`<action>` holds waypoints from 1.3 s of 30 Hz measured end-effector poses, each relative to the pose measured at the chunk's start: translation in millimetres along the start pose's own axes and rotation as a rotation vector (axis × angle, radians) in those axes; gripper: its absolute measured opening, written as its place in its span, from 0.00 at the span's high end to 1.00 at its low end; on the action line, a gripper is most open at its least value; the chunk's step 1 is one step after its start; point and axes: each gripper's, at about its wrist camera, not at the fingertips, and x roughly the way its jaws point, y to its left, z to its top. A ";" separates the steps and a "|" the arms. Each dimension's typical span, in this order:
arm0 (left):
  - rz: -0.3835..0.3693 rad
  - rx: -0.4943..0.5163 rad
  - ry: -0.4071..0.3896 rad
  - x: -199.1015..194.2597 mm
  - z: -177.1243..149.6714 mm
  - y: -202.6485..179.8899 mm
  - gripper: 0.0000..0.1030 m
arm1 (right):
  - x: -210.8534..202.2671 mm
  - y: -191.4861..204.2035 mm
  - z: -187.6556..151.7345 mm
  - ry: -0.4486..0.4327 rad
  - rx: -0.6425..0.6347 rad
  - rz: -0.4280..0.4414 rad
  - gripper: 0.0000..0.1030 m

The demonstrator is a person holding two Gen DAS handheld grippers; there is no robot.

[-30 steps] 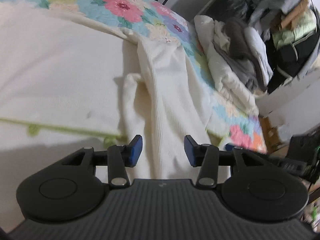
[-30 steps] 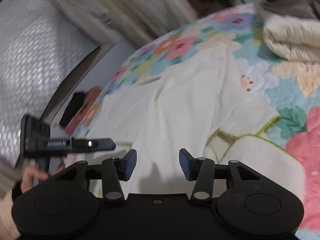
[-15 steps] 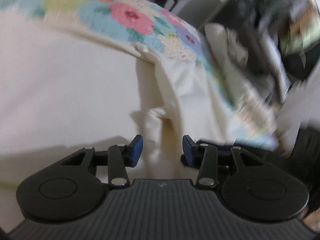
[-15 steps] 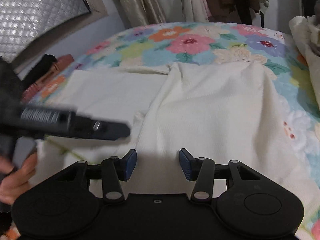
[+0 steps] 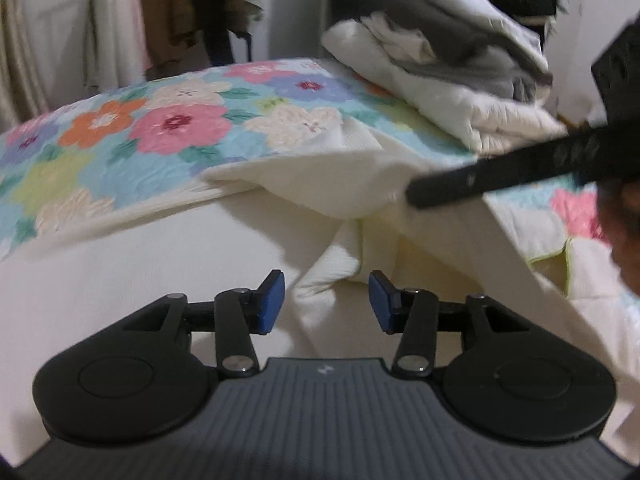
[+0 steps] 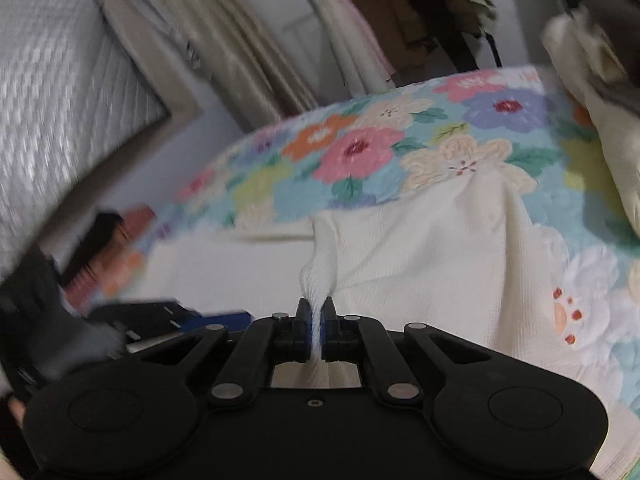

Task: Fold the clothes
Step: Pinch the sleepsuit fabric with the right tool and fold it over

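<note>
The right gripper (image 6: 316,330) is clamped on a pinched ridge of the cream garment (image 6: 420,256), the ribbed cloth rising in a narrow fold between its blue pads. In the left wrist view that same gripper reaches in from the right as a dark bar, with the garment's edge lifted off the bed where it meets the cloth. The left gripper (image 5: 326,304) hovers low over a crumpled fold of the garment; its jaws are opening and the pads press on nothing — the cloth lies beyond and below them. The garment is spread on the floral quilt (image 5: 120,136), which covers the bed. At the far right edge of the bed sits a pile of folded bedding (image 5: 460,80), white and grey. Clothes hang (image 6: 400,20) against the back wall. No brand, label or lettering can be read anywhere — a small pale mark on the left gripper's body is too blurred to make out.
</note>
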 end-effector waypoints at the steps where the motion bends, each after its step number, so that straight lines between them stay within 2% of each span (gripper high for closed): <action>1: 0.013 0.009 0.032 7.6 1.1 -3.1 0.46 | -0.5 -3.9 1.0 -0.006 0.021 0.017 0.95; 4: 0.043 0.041 0.075 27.0 -1.1 -11.9 0.46 | 0.5 -8.7 1.3 -0.015 0.047 0.050 0.95; 7: 0.100 0.036 0.058 37.9 3.8 -12.9 0.47 | -1.2 -9.9 2.3 -0.022 0.057 0.070 0.95; 9: 0.115 -0.079 0.052 42.8 12.9 1.4 0.47 | -1.9 -12.3 3.0 -0.029 0.065 0.072 0.95; 14: 0.043 -0.499 0.039 49.7 17.0 57.4 0.46 | -5.1 -20.4 3.9 -0.052 0.100 0.075 0.95; 17: -0.006 -0.794 0.039 51.4 3.2 88.8 0.47 | -4.0 -23.6 4.5 -0.064 0.126 0.116 0.95; 19: -0.057 -1.025 0.031 51.4 -10.2 111.4 0.48 | -1.0 -24.0 3.6 -0.065 0.136 0.142 0.95; 21: -0.087 -1.202 0.034 50.6 -18.4 129.4 0.49 | 7.3 -20.0 0.0 -0.035 0.125 0.159 0.93; 23: -0.041 -1.198 0.024 43.8 -12.6 134.7 0.49 | 17.4 -15.1 -4.4 0.010 0.109 0.180 0.92; 24: 0.000 -1.127 0.018 37.8 -4.7 131.8 0.49 | 21.0 -12.1 -5.9 0.030 0.095 0.179 0.91; 26: 0.030 -0.951 0.026 29.3 9.4 119.2 0.49 | 18.8 -5.5 -8.1 -0.016 0.049 0.109 0.91; 31: 0.005 -0.464 0.018 11.2 27.2 67.3 0.48 | 6.9 -20.5 -0.4 -0.077 0.129 0.081 0.93; 33: -0.006 -0.300 0.019 11.5 28.2 45.6 0.41 | 2.1 -26.5 1.9 -0.091 0.147 0.082 0.93; 34: -0.019 -0.256 0.040 16.3 28.4 37.6 0.31 | 0.1 -29.0 2.8 -0.095 0.158 0.084 0.93; 36: -0.060 -0.255 0.120 32.8 29.6 33.1 0.22 | -2.6 -32.2 3.9 -0.109 0.182 0.110 0.93; 37: -0.054 -0.275 0.136 38.0 28.2 32.3 0.22 | -2.8 -31.1 4.4 -0.109 0.177 0.121 0.93; 39: 0.009 -0.326 0.114 48.9 27.0 37.1 0.25 | -3.3 -28.7 5.3 -0.108 0.165 0.144 0.93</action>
